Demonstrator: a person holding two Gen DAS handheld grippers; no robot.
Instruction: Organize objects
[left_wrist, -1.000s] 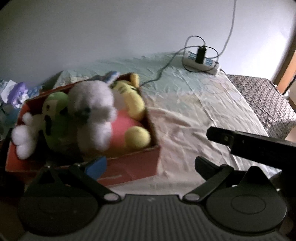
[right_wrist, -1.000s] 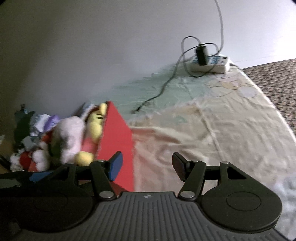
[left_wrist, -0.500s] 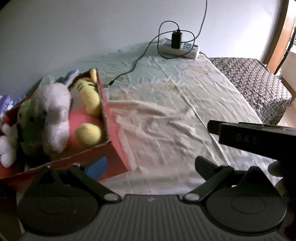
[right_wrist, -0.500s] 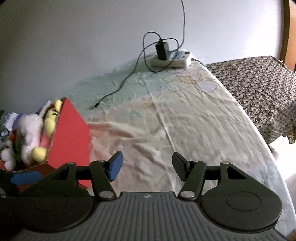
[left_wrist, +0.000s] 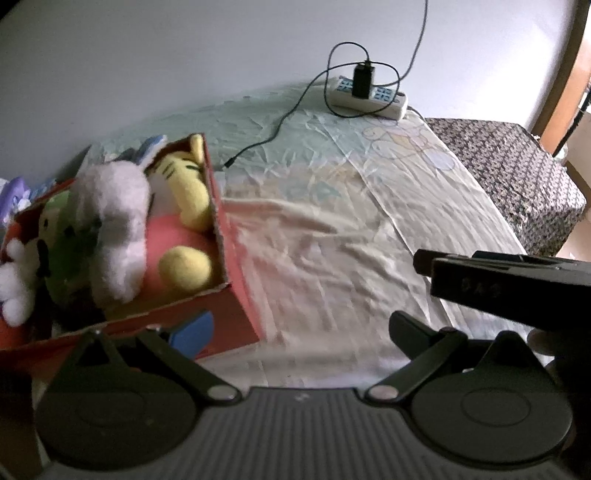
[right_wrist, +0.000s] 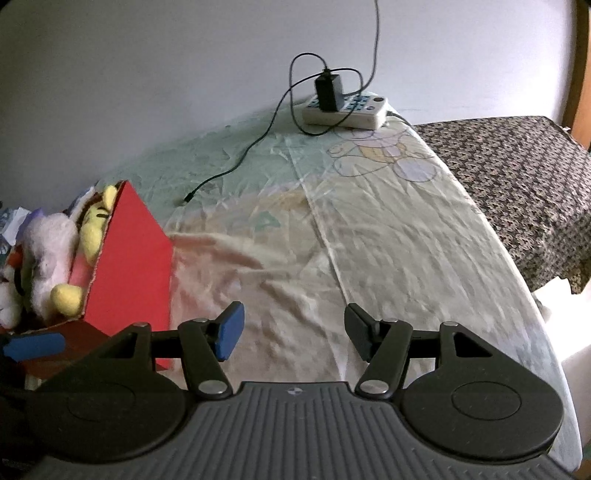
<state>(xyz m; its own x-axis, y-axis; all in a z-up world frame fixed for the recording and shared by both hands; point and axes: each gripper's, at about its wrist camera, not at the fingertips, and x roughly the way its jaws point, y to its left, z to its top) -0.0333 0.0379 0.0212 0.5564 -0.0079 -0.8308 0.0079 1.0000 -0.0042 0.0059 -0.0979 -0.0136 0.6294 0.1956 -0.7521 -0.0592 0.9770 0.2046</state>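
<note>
Red box (left_wrist: 236, 310) shifted rightward since earlier, left end cut off.

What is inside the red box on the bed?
The red box holds plush toys: a white one, a yellow striped one, a green one. They cover whatever lies beneath them, so the box floor cannot be seen.

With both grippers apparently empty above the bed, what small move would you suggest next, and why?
Probably draw both grippers back and finish. The left gripper and right gripper are open and hold nothing, the plush toys already sit in the red box, and the sheet shows no loose toy, only a power strip and its cable.
</note>
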